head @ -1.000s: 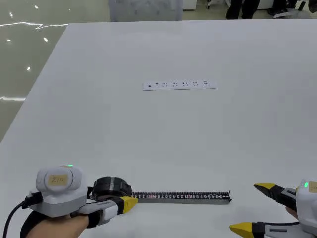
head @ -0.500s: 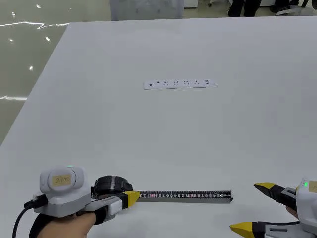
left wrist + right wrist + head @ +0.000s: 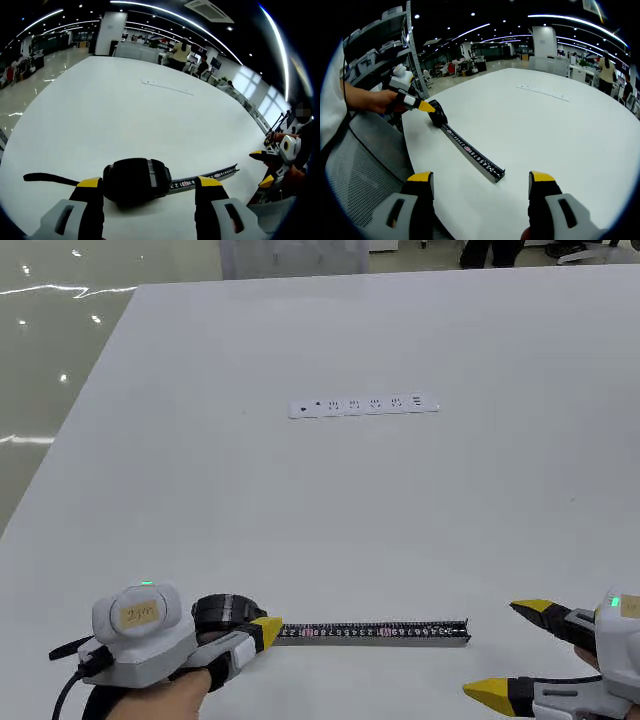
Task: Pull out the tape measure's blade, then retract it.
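A black tape measure case point(image 3: 228, 611) lies near the table's front edge, with its blade point(image 3: 375, 632) pulled out flat to the right. My left gripper point(image 3: 245, 622) is open, and its yellow-tipped jaws straddle the case point(image 3: 137, 177). There is a gap between the case and the right jaw. The blade point(image 3: 210, 176) runs off to the right. My right gripper point(image 3: 512, 650) stands open a little right of the blade's hook end, holding nothing. In the right gripper view the blade's end point(image 3: 492, 170) lies between the jaws, short of the fingertips point(image 3: 421, 176).
A white power strip point(image 3: 364, 405) lies flat at mid-table. The case's black strap point(image 3: 50, 177) trails left. A mesh chair point(image 3: 360, 170) sits by the table's near edge. The shiny floor point(image 3: 50, 360) lies past the left edge. People stand far off.
My left gripper has edged slightly right, closer around the case. The tape measure, its blade and my right gripper have stayed put.
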`<state>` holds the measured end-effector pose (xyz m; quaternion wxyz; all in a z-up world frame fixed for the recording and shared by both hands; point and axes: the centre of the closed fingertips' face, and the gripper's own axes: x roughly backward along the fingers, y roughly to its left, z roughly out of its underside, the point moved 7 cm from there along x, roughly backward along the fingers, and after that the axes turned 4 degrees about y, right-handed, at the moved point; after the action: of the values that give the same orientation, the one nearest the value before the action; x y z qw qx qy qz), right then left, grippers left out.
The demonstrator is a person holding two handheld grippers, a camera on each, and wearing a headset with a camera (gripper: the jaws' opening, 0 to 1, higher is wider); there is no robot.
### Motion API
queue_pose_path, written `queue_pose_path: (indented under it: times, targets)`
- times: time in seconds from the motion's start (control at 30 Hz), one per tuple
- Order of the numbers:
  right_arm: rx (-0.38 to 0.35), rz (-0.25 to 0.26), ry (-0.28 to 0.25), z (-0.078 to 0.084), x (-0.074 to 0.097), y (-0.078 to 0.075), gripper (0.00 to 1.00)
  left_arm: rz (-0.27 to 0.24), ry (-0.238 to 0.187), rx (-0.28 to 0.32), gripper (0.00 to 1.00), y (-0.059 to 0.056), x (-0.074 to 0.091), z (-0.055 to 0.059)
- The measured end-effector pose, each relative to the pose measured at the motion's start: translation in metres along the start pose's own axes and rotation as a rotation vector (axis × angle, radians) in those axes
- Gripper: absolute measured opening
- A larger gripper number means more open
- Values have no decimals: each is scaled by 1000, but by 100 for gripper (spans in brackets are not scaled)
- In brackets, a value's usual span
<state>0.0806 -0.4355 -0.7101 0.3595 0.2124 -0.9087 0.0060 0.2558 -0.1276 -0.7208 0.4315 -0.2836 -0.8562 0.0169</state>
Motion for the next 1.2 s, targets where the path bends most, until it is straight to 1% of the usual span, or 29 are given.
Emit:
queue_pose_path:
  times: [0.2,0.3,0.47,0.63,0.8,0.87,1.2]
  targets:
    - [9,-7,-1,-4,-6,2,77,-44,-7,-13,70,-3,-2,1]
    - [13,-11,-3,-7,-9,4,77,-66,-16,-7,69,-2,-3,1]
    - [19,-18,-2,-10,-13,4,77,-100,-24,-21,64,2,-6,3]
    - [26,-27,4,-13,-18,5,76,-127,-31,-39,62,3,-10,6]
    - [30,-31,6,-15,-20,4,76,-143,-35,-40,60,5,-11,6]
    - [31,-31,7,-16,-21,4,76,-153,-31,-59,59,5,-12,7]
    - [33,-39,15,-16,-26,4,76,-157,-29,-71,59,6,-12,8]
